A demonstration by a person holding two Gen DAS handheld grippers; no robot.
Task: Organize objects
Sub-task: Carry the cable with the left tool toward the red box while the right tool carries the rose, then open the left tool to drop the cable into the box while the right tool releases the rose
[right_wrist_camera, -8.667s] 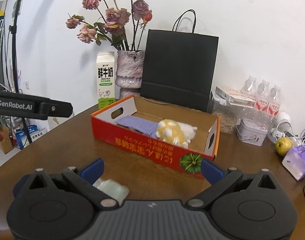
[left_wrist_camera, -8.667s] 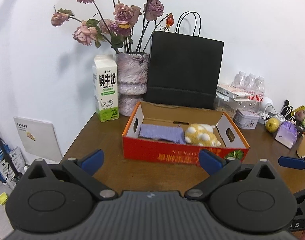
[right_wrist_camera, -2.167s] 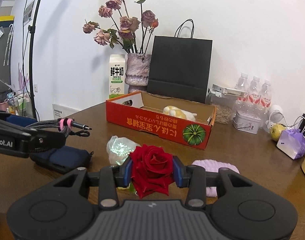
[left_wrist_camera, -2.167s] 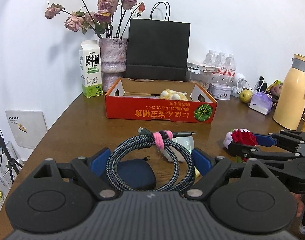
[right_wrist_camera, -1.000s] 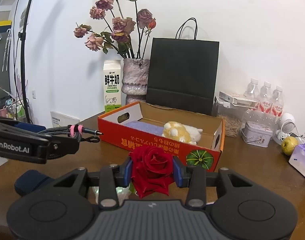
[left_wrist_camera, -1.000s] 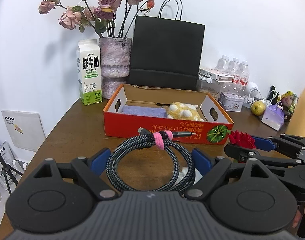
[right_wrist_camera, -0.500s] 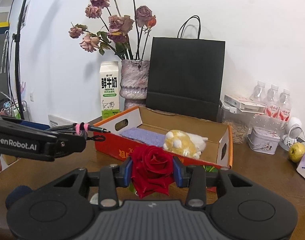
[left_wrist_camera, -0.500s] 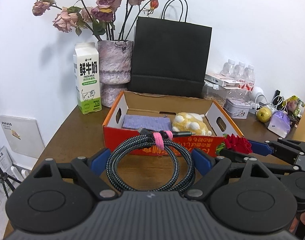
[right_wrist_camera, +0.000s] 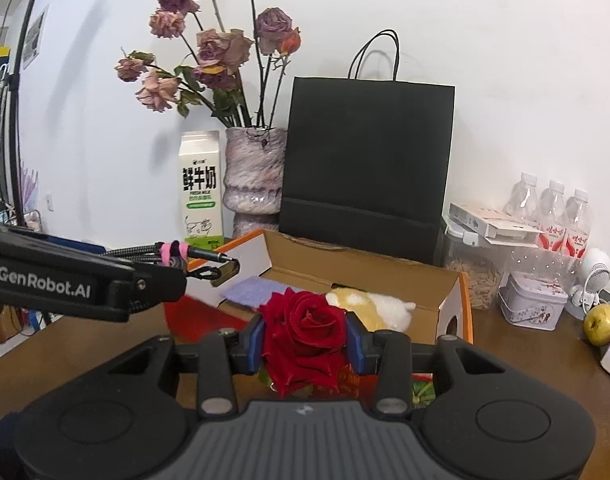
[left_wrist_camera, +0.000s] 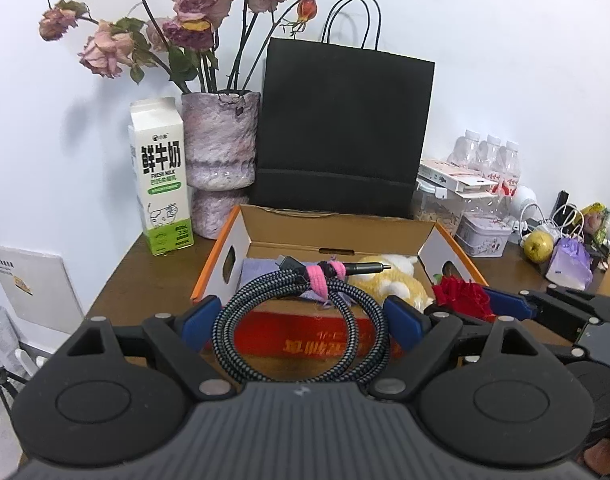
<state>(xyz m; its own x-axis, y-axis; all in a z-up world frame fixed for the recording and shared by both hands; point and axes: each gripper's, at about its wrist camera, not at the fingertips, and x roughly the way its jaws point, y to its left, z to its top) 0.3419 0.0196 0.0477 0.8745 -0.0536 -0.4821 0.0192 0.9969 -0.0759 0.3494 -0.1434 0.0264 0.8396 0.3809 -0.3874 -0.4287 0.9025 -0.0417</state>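
Three bottles (right_wrist_camera: 553, 216) behind, perhaps water.

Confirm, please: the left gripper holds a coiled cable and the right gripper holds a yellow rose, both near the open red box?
Not quite: the rose in the right gripper is red, as the right wrist view shows. The left gripper does hold the coiled cable, near the open red box.

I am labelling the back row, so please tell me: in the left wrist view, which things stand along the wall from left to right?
Milk carton → vase of dried roses → black paper bag → water bottles → patterned tin → yellow-green fruit.
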